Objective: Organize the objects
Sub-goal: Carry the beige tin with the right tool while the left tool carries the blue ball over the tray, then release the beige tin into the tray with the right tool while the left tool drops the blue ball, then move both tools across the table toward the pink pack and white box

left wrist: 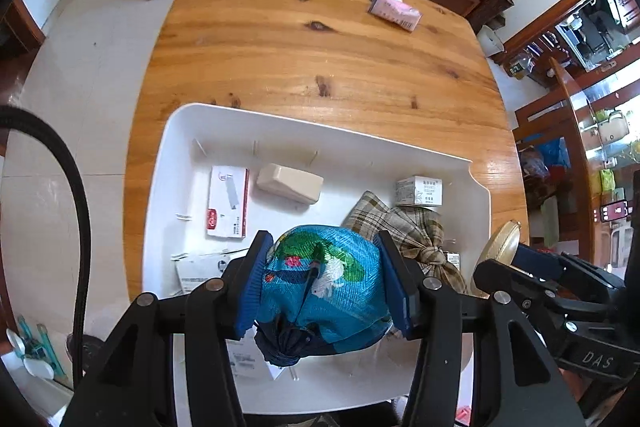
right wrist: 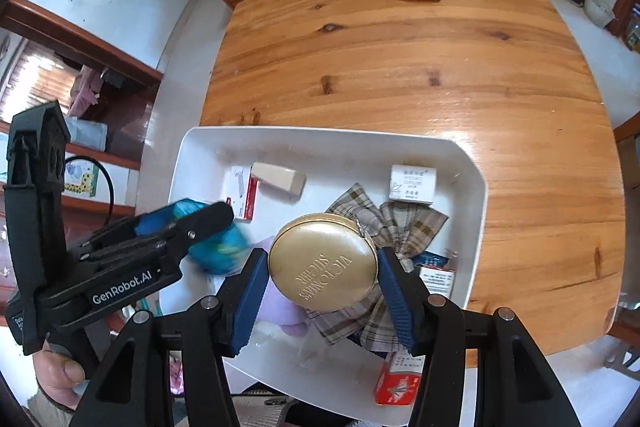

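Bright daylight, tabletop glare, fisheye-warped edges.

Glossy knotted wood counter (left wrist: 280, 39); smooth white plastic tray (left wrist: 176, 131); brushed gold metal tin (right wrist: 324, 261); shiny ribbed blue cloth bundle (left wrist: 324, 279); matt plaid cloth (left wrist: 412, 227).

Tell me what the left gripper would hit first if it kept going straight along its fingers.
Probably the white tray's floor: the left gripper, shut on the blue patterned pouch, points down into it. Depth is unclear.
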Demonstrator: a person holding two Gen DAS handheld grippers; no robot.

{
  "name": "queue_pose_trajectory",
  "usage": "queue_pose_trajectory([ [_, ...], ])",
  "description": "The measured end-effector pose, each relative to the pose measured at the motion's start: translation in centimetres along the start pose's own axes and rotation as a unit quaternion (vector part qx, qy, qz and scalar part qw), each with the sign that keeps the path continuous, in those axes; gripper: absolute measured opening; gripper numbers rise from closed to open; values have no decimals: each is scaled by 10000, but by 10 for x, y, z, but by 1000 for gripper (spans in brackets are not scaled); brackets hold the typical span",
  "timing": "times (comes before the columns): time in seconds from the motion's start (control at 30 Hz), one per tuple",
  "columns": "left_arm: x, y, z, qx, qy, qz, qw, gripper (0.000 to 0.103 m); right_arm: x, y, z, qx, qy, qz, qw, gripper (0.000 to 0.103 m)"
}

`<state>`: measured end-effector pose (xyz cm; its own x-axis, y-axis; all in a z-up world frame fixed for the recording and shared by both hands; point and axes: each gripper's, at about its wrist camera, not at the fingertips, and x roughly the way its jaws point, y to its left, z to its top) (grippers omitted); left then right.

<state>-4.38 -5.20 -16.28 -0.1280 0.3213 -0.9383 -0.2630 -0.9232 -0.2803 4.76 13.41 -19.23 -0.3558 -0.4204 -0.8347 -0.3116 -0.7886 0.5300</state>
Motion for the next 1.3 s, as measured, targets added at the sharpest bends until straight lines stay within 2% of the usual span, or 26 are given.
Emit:
queue_pose_trajectory([
  [0.13,6,1,3,-9,51,46,10000,62,1,2,3,-120,0,-80,9999,57],
  [0.17,6,1,4,-9,33,53,10000,66,1,3,3,-153,9,-80,9999,57],
  [0.23,4,4,7,-64,-11,43,10000,84,-1,4,4,-226,-4,-81,9997,57],
  [0.27,3,5,8,-84,-22,57,9999,86,-1,5,4,-248,-15,-79,9997,57],
  [0.47,0,17,15,-223,-41,164,9996,91,-8,13,4,-593,-153,-173,9980,57],
  [0.83,-21,12,28,-120,-169,153,9997,91,-23,10,3,-751,-240,-193,9967,57],
  [1.1,-62,-21,53,289,-493,-87,9983,92,-70,-1,19,-790,-596,-253,9948,57],
  [1.3,-98,-61,83,744,-863,-232,9932,96,-117,-11,47,-876,-966,-614,9896,57],
])
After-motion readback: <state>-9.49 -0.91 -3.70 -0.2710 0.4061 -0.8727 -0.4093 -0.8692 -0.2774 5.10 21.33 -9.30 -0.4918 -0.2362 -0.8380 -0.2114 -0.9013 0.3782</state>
